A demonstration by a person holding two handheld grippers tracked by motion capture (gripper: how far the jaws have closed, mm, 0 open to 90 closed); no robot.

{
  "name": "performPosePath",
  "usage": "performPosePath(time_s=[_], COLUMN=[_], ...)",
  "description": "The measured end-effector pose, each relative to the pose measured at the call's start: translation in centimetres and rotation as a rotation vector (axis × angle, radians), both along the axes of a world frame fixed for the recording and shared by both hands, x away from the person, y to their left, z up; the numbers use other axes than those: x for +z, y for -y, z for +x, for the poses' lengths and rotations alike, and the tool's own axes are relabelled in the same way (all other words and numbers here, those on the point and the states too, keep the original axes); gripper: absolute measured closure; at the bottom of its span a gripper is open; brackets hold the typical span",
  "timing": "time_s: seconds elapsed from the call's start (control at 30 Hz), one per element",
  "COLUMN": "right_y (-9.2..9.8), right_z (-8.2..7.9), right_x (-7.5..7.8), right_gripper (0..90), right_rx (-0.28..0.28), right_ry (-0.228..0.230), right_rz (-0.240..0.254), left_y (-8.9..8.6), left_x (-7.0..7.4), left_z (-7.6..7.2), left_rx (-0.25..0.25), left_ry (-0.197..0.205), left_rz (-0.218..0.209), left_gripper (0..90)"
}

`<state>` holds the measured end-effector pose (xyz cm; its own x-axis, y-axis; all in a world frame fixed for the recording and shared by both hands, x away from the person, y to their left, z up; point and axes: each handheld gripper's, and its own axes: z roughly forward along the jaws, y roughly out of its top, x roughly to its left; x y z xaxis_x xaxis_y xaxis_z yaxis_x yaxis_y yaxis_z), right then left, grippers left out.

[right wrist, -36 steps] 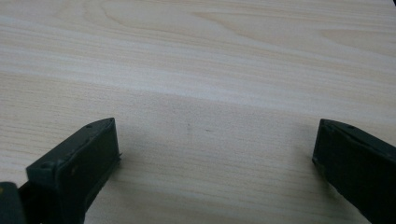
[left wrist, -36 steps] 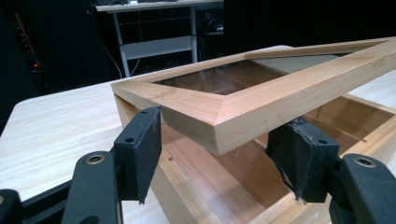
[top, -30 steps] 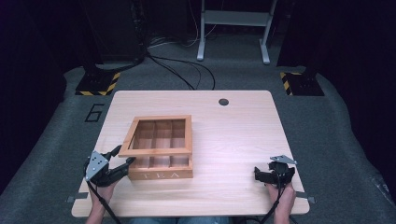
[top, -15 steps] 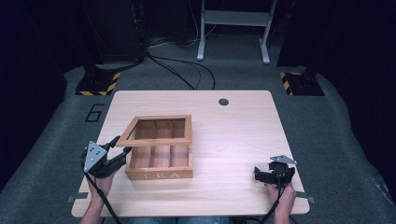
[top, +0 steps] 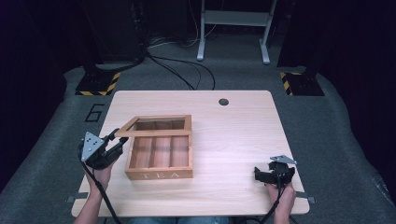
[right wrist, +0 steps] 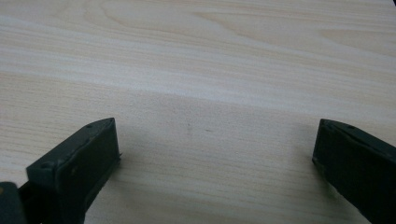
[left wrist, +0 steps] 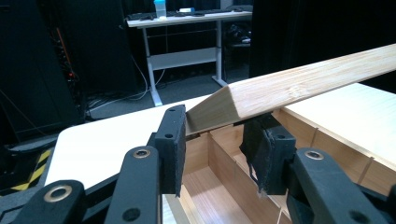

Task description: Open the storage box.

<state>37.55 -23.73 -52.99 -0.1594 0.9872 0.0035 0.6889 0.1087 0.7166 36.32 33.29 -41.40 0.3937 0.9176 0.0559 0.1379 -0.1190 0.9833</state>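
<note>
Presently, items as found:
Box: rectangular light-wood tea box (top: 161, 158) with inner dividers and "TEA" lettered on its front wall; stands on the left half of the surface.
Lid: framed wooden lid (top: 154, 126), hinged at the far side, its near-left corner raised clear of the box rim and tilted.
Left gripper: black two-finger left gripper (top: 117, 140), at the box's left edge; the fingers (left wrist: 170, 144) have just been closing and now pinch the lid's front corner (left wrist: 219, 109), one pad on each side of the frame.
Right gripper: black right gripper (top: 261, 173) near the surface's front-right corner, well apart from the box; fingers (right wrist: 88, 149) spread wide over bare wood, nothing between them.
Surface: pale wooden table top (top: 243, 135) with a round dark grommet (top: 223, 101) near its far edge.
</note>
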Motion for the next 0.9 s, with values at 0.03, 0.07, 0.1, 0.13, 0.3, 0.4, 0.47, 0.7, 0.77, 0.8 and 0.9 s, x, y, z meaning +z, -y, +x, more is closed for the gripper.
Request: performPosePath(time_s=[0.03,0.07,0.1,0.13,0.3,0.4,0.47,0.7,0.77,0.8,0.9], right_y=[0.0,0.0,0.0,0.0,0.0,0.0,0.0,0.0,0.0,0.0,0.0], right_z=[0.0,0.0,0.0,0.0,0.0,0.0,0.0,0.0,0.0,0.0,0.0], right_x=[0.0,0.0,0.0,0.0,0.0,0.0,0.0,0.0,0.0,0.0,0.0], right_gripper=[0.0,0.0,0.0,0.0,0.0,0.0,0.0,0.0,0.0,0.0,0.0], right_rx=[0.0,0.0,0.0,0.0,0.0,0.0,0.0,0.0,0.0,0.0,0.0], right_ry=[0.0,0.0,0.0,0.0,0.0,0.0,0.0,0.0,0.0,0.0,0.0], right_rz=[0.0,0.0,0.0,0.0,0.0,0.0,0.0,0.0,0.0,0.0,0.0], left_y=[0.0,0.0,0.0,0.0,-0.2,-0.4,-0.4,-0.6,-0.7,-0.8,-0.9], left_x=[0.1,0.2,0.3,0.4,1.2,1.9,2.2,3.6,4.1,4.4,5.1], left_z=[0.1,0.1,0.2,0.3,0.9,1.4,1.7,2.9,3.4,3.7,4.6], left_rx=[0.0,0.0,0.001,0.0,-0.005,-0.017,-0.017,-0.029,-0.035,-0.04,-0.043], left_ry=[0.0,-0.003,-0.003,0.001,-0.01,-0.025,-0.029,-0.053,-0.061,-0.071,-0.082], left_rz=[0.004,0.005,0.005,0.001,0.007,-0.005,-0.003,-0.007,-0.008,-0.013,-0.019], left_gripper=[60.0,60.2,60.3,60.4,60.8,60.8,60.8,61.3,61.4,61.4,61.5])
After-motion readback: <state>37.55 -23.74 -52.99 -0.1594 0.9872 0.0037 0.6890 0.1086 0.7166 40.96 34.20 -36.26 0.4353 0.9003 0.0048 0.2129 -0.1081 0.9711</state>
